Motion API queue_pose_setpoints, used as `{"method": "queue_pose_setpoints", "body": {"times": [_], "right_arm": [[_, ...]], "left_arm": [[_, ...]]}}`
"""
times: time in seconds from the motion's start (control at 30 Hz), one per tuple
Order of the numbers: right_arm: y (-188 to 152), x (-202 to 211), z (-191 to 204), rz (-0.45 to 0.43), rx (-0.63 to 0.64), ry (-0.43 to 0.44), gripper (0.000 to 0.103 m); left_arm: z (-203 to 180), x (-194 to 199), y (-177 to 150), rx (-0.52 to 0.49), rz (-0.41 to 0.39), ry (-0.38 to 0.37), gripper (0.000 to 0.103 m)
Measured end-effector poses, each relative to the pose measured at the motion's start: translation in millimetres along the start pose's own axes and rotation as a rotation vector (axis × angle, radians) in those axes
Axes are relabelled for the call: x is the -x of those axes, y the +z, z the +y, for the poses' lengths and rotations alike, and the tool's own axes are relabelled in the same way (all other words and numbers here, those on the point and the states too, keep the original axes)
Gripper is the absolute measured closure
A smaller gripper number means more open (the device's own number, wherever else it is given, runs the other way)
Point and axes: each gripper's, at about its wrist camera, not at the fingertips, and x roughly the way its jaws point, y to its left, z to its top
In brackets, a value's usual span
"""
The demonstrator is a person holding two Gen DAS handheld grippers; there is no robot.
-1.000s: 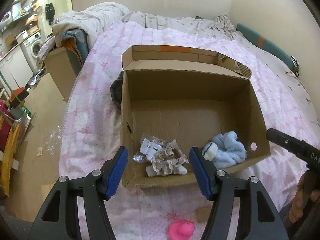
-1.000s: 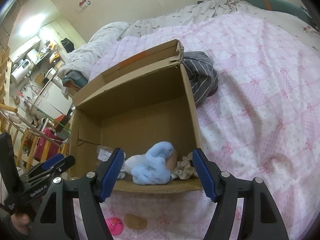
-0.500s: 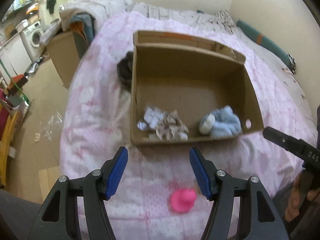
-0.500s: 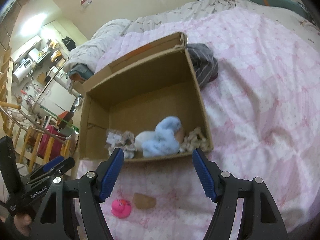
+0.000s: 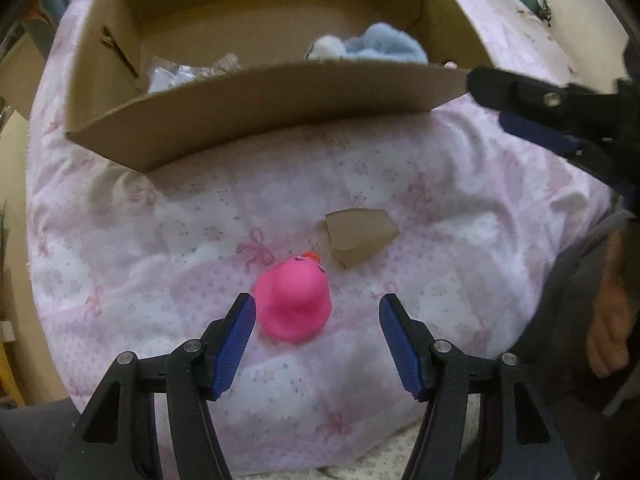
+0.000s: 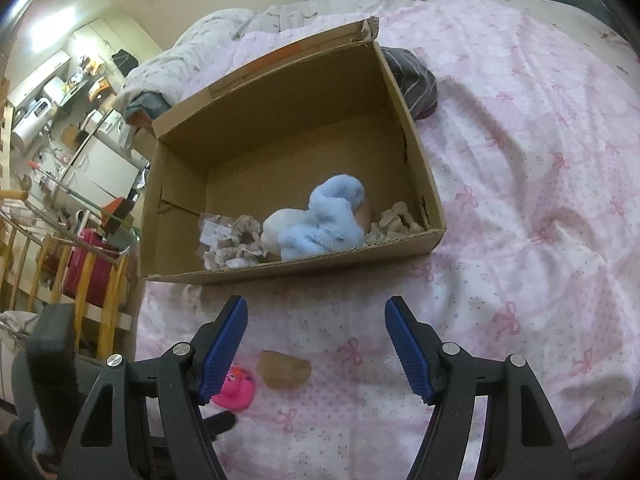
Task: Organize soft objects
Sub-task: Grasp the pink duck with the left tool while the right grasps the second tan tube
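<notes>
Left wrist view: the left gripper (image 5: 316, 316) hangs over the pink duck (image 5: 294, 304), its fingers spread and empty, the duck nearer the left finger than the right. The duck sits on the bed (image 5: 160, 248) in front of the cardboard box (image 5: 256, 104), just beside a tan scrap (image 5: 358, 236). Its orange beak points toward the box, and its long axis seems to run that way too. Closing off-centre could squeeze the rounded toy sideways out of the grasp.

Right wrist view: the right gripper (image 6: 316, 336) hovers in front of the box, fingers spread, nothing between them. The blue plush (image 6: 324, 220) already lies inside the box.
</notes>
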Motion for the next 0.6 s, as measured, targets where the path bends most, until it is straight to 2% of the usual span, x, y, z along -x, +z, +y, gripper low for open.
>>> {"method": "queue_pose_setpoints", "body": {"times": [0.1,0.17,0.23,0.37,0.43,0.6], "right_arm": [[0.3,-0.4,-0.7,0.003,-0.002,-0.005,0.028],[0.4,-0.7,-2.1,0.004,-0.006,-0.009,0.028],[0.3,-1.9,-3.0,0.008,-0.012,-0.009,0.028],[0.8,-6.2,-4.0,0.028,-0.024,0.002,0.028],[-1.3,-14.8,-3.6,0.074,-0.038,0.044,0.028],[-15.7,-48.9,3.5,0.256,-0.079,0.201,0.028]], "left_arm": [[3.1,-14.3,4.2,0.023,0.048,0.026,0.042],[7.5,-17.7,6.2,0.051,0.054,0.032,0.046],[10.8,-19.3,8.0,0.074,0.061,0.027,0.063],[19.1,-16.1,8.7,0.122,0.053,-0.001,0.063],[27.7,-7.2,11.0,0.135,0.032,0.015,0.064],[50.7,13.2,11.1,0.232,-0.044,0.088,0.064]]}}
